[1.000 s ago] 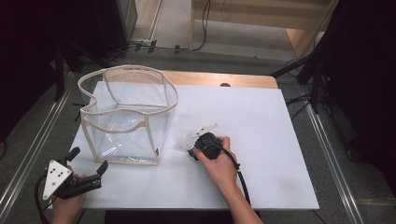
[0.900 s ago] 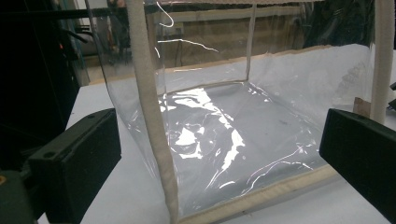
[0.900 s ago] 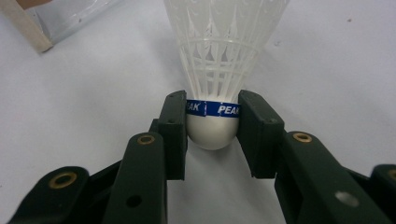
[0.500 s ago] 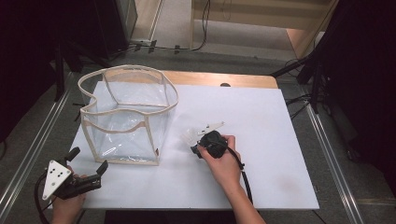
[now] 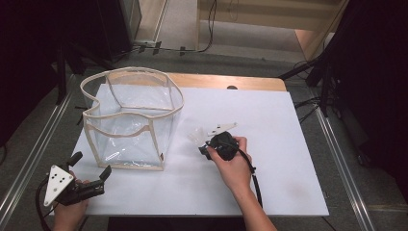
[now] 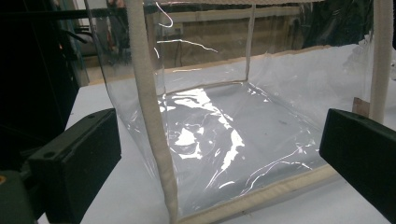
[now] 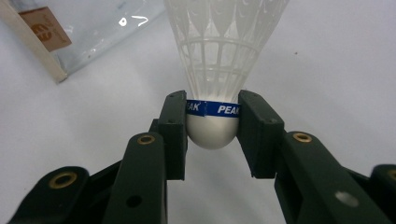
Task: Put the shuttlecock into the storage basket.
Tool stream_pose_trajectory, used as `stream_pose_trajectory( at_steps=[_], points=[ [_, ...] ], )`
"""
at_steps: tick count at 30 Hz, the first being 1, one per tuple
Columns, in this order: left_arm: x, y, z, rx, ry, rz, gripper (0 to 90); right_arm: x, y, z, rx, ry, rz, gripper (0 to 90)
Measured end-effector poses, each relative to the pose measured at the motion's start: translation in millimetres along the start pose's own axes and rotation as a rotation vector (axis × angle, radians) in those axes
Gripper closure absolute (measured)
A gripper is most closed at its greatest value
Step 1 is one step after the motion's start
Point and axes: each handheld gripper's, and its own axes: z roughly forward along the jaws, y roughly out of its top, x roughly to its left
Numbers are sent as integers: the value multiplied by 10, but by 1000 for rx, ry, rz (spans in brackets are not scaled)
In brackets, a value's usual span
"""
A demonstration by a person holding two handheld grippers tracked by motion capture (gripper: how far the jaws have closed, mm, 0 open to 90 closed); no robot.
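Observation:
A white plastic shuttlecock (image 7: 219,56) with a blue band is clamped by its round cork between the black jaws of my right gripper (image 7: 212,119), its skirt pointing away. From above, the shuttlecock (image 5: 197,136) and right gripper (image 5: 206,148) sit mid-table, just right of a clear plastic bag (image 5: 132,120) with cream trim that stands open. My left gripper (image 5: 89,171) is at the table's front-left corner, open and empty, aimed at the bag's near corner seam (image 6: 152,116).
The white table top (image 5: 284,144) stretches right and in front of the bag. A brown label (image 7: 44,28) marks the bag's lower corner. Beyond the table's far wooden edge (image 5: 226,82) lie floor cables; metal rails (image 5: 344,159) flank both sides.
The right gripper has moved slightly to the right and away from the bag with the shuttlecock. The left gripper has stayed put.

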Motion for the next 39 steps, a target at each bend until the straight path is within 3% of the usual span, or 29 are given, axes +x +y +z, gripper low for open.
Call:
stream_pose_trajectory(
  at_steps=[39],
  points=[
    [-2, 0, 0, 0, -1, 2, 0, -146, 208, -396, -123, -22, 38, 628]
  ],
)
